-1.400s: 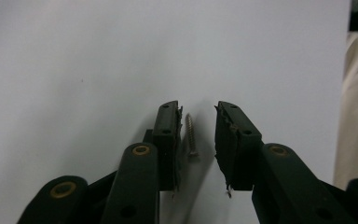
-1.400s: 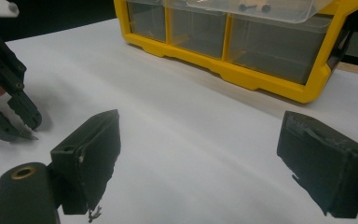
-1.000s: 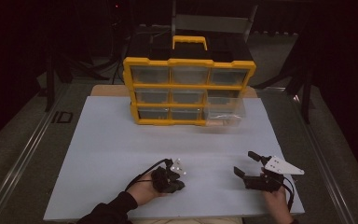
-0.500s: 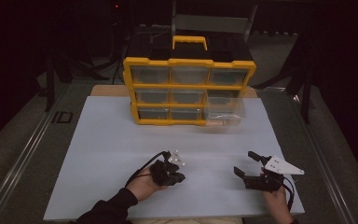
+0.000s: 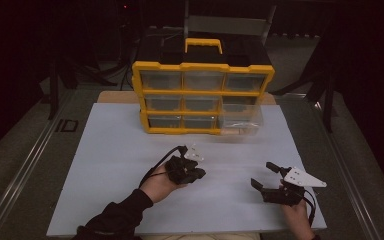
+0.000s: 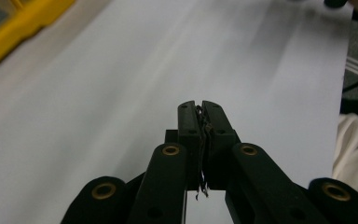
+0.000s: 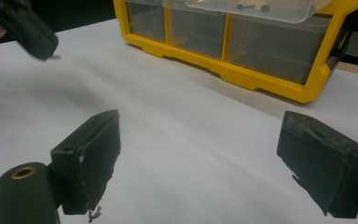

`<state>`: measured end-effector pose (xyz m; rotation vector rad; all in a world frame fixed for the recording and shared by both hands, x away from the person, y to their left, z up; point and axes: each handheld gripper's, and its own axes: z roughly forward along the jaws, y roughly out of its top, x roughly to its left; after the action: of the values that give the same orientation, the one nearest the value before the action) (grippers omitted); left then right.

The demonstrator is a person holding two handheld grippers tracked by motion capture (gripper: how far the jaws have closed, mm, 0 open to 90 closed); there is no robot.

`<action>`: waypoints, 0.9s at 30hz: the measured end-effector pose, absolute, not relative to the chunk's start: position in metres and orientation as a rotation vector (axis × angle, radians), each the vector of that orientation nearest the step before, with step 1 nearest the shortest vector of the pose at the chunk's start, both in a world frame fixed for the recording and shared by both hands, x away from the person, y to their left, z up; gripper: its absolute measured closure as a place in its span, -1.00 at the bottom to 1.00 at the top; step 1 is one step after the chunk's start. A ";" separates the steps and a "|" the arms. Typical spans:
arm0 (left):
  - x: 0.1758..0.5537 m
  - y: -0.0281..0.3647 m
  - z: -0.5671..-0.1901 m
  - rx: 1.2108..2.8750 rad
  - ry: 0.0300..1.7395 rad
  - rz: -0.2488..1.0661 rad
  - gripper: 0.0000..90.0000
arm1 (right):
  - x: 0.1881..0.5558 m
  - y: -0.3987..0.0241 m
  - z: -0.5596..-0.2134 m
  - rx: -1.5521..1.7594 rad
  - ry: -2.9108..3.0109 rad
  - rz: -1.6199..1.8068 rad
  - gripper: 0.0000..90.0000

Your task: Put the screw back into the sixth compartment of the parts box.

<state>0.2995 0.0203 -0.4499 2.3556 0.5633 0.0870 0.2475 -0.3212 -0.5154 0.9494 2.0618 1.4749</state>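
**Matt black jaws, glossy yellow plastic, pale smooth mat**

The left gripper (image 6: pixel 200 109) has jaws of matt black plastic, its arms pinned with small brass-coloured metal rivets; the inner pad faces look worn and ragged. The right gripper (image 7: pixel 205 154) is of the same matt black stuff, its pads scuffed and frayed along the edges, with a pale grey, flat, smooth plate (image 5: pixel 305 177) on top. The drawer cabinet (image 5: pixel 203 98) at the desk's far edge has a glossy yellow plastic frame, a black top and clear, slightly shiny plastic drawers. The mat (image 5: pixel 110 165) over the desk is pale, smooth and matt. A brown, wood-like board (image 5: pixel 116 97) shows under its far edge.
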 end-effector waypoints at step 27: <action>0.342 -0.002 -0.359 2.220 0.558 0.256 0.96 | 0.248 -0.321 -0.516 0.942 2.062 1.478 -0.70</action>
<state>0.3424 -0.0025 -0.3585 2.2203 0.5580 0.2561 0.2480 -0.3215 -0.5155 0.9416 2.0619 1.4783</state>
